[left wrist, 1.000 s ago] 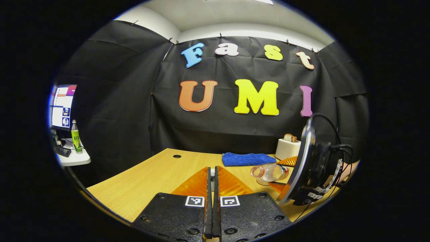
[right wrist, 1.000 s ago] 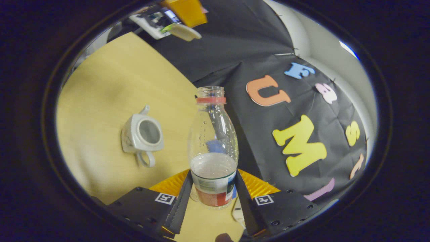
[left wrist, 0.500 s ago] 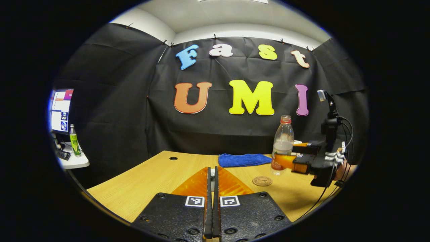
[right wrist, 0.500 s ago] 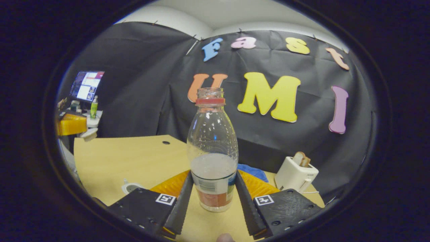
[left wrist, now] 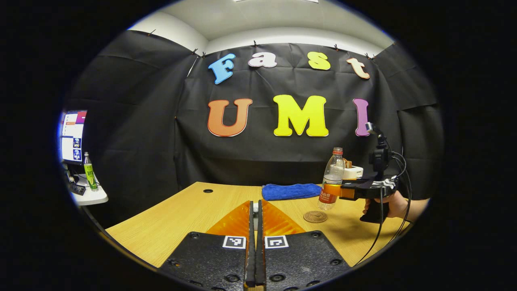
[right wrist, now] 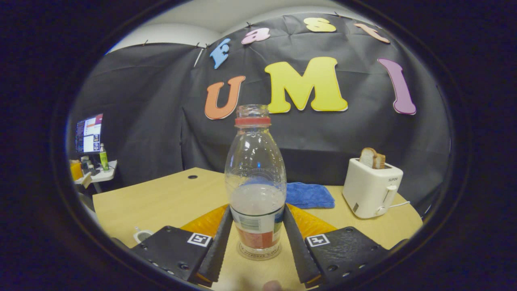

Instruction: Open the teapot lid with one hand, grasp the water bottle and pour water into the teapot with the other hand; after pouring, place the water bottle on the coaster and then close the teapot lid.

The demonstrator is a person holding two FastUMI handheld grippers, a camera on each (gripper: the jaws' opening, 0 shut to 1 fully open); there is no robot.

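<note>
**Water bottle above the coaster, lid step waiting**

Water bottle (right wrist: 255, 190) stands upright at lower centre of your right gripper view, its long axis vertical, clamped low on the label between the fingers of your right gripper (right wrist: 256, 238). Directly beneath its base you see the coaster (right wrist: 258, 254); I judge it just above or barely touching, and the frames do not settle which. A straight drop finishes the placing. Your left gripper (left wrist: 254, 246) shows its jaws pressed together at bottom centre of its view; whether it pinches the lid is hidden. At lower left, the teapot (right wrist: 142, 235) is cut off by the gripper body.
</note>
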